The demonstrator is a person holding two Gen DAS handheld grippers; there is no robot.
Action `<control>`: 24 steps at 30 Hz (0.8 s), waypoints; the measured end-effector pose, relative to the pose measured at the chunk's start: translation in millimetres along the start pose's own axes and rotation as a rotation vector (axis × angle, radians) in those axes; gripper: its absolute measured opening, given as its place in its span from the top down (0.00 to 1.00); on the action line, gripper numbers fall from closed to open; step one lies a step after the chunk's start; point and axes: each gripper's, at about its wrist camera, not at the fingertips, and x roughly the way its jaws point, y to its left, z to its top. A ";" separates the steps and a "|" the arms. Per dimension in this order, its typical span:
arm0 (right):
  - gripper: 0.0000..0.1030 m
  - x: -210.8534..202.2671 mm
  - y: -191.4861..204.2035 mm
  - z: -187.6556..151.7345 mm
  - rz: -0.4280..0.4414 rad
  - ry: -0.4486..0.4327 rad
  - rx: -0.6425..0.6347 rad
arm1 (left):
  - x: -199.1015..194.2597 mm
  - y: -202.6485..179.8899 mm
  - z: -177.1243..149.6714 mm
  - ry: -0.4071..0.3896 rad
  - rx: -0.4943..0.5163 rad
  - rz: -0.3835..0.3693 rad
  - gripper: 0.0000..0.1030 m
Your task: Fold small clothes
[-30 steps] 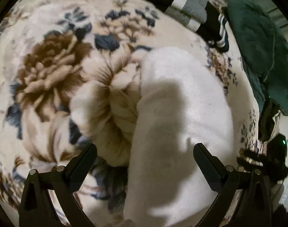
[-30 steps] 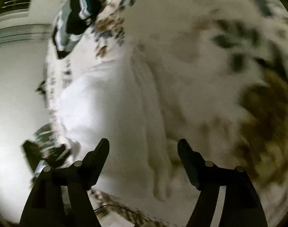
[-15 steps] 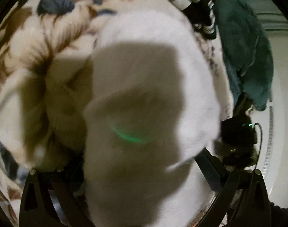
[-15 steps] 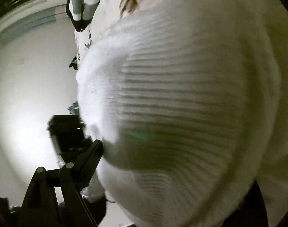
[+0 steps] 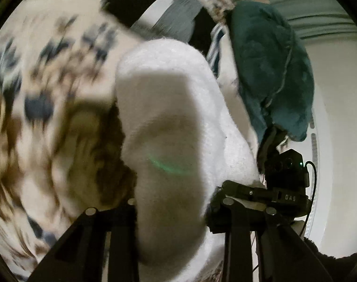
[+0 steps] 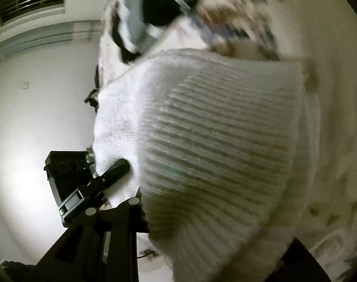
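Pinching fuzzy white sock (image 5: 171,127) between both grippers: left gripper (image 5: 171,213) clamps smooth toe end, right gripper (image 6: 202,211) clamps ribbed cuff (image 6: 216,136), sock lifted over floral blanket (image 5: 37,94). Left view alone shows teal garment (image 5: 272,70) at blanket's far edge.

The white sock (image 6: 213,141) hides the right tongs' (image 6: 202,211) far finger; the floral blanket (image 5: 49,117) is motion-blurred.

Floral blanket (image 5: 49,75) under striped garment (image 5: 155,14), teal cloth (image 5: 272,70).
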 end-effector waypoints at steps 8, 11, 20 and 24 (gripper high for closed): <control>0.71 -30.9 85.7 114.7 0.001 -0.147 -0.103 | -13.8 -48.8 142.9 -0.081 0.122 -0.002 0.72; 0.71 -28.5 108.6 172.9 -0.011 -0.188 -0.133 | -6.8 -48.0 203.2 -0.104 0.155 0.014 0.72; 0.71 18.3 125.3 300.9 -0.078 -0.213 -0.115 | 49.9 2.3 319.3 -0.039 0.096 0.055 0.68; 0.70 29.2 123.0 317.4 -0.131 -0.212 -0.113 | 61.9 18.6 334.4 -0.001 0.042 0.044 0.58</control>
